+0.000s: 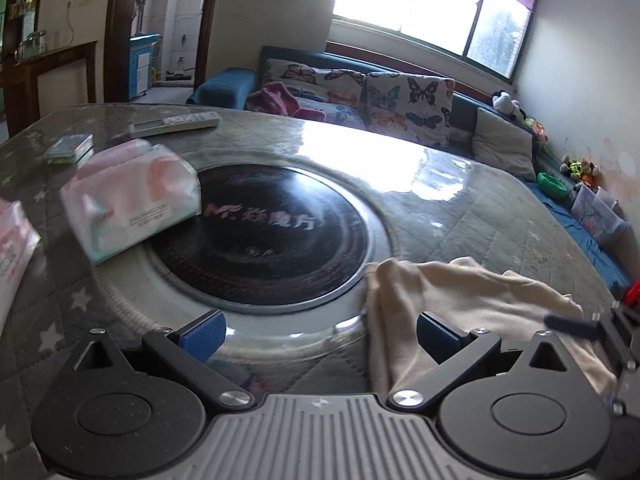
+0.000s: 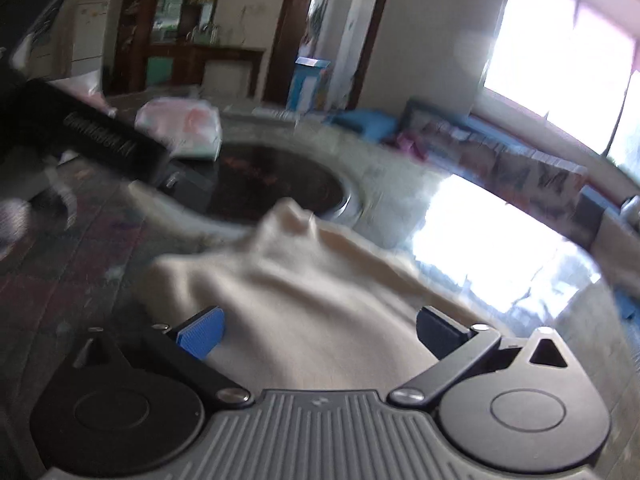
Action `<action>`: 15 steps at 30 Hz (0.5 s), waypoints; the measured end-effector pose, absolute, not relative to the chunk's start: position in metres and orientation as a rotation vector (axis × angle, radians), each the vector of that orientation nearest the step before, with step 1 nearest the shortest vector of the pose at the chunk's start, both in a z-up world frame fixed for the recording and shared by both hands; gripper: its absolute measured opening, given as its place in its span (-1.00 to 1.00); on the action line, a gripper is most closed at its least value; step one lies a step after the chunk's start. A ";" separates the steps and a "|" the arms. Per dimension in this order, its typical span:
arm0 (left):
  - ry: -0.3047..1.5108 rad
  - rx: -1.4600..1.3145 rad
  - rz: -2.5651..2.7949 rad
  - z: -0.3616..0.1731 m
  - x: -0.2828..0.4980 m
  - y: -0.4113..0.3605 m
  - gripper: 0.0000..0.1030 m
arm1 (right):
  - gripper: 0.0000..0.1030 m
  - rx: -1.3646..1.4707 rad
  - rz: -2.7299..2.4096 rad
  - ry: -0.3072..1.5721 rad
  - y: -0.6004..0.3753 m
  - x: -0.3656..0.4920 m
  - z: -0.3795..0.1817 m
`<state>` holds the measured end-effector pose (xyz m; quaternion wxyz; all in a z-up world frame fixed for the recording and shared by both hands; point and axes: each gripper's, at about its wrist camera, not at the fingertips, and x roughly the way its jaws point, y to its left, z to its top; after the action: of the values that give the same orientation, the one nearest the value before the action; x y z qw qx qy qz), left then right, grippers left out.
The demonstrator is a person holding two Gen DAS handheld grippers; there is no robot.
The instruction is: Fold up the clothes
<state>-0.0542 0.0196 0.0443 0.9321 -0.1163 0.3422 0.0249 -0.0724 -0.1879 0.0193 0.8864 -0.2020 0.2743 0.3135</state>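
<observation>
A cream garment lies crumpled on the glass-topped table, right of the round black hob. My left gripper is open just above the table; its right finger sits over the garment's left edge, and nothing is between the blue pads. In the right wrist view the same cream garment spreads out in front, blurred. My right gripper is open over its near edge, with cloth showing between the fingers but not pinched. The left tool's black body crosses that view's upper left.
A round black hob is set in the table's middle. Tissue packs lie at the left, with a remote and a small box behind them. A sofa with butterfly cushions runs beyond the table's far edge.
</observation>
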 end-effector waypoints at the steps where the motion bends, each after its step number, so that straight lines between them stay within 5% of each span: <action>1: 0.700 -0.234 0.044 0.046 -0.051 0.016 1.00 | 1.00 -0.399 0.686 0.597 -0.196 -0.075 0.020; 15: 0.698 -0.166 -0.136 0.057 0.004 -0.036 0.98 | 0.98 -0.273 0.997 0.683 -0.194 -0.083 0.029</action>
<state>0.0045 -0.0356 0.0571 0.9341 -0.0812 0.3413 -0.0663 -0.0835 -0.1942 0.0287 0.8142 -0.1279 0.3199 0.4673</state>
